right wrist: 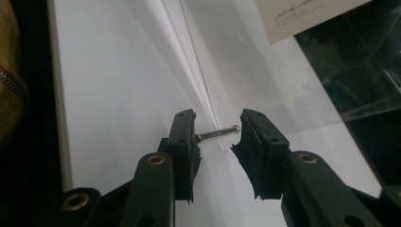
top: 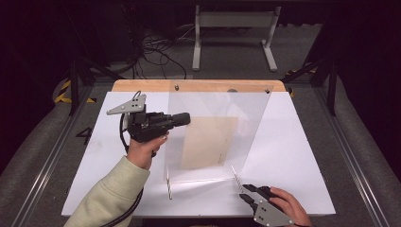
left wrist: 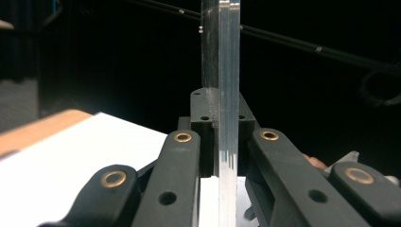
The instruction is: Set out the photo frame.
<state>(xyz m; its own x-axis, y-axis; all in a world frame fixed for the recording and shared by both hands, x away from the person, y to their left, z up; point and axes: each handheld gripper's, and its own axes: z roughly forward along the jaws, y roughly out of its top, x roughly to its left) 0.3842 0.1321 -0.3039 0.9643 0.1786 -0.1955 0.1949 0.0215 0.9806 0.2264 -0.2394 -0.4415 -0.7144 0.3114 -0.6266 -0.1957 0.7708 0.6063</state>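
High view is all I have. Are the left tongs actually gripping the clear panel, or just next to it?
Observer: Gripping. In the left gripper view the left tongs are shut on the clear panel, one pad on each face of its edge.
Operator: Single sheet?
Observer: The edge there shows several parallel layers. It looks like two sheets face to face, but I can't be sure.
Operator: Right tongs, holding anything?
Observer: No. In the right gripper view the right tongs are open, with a bolt lying crosswise between the pads, not clamped.
Operator: Is that beige sheet blank?
Observer: No, the card has small print near its corner, too small to read.
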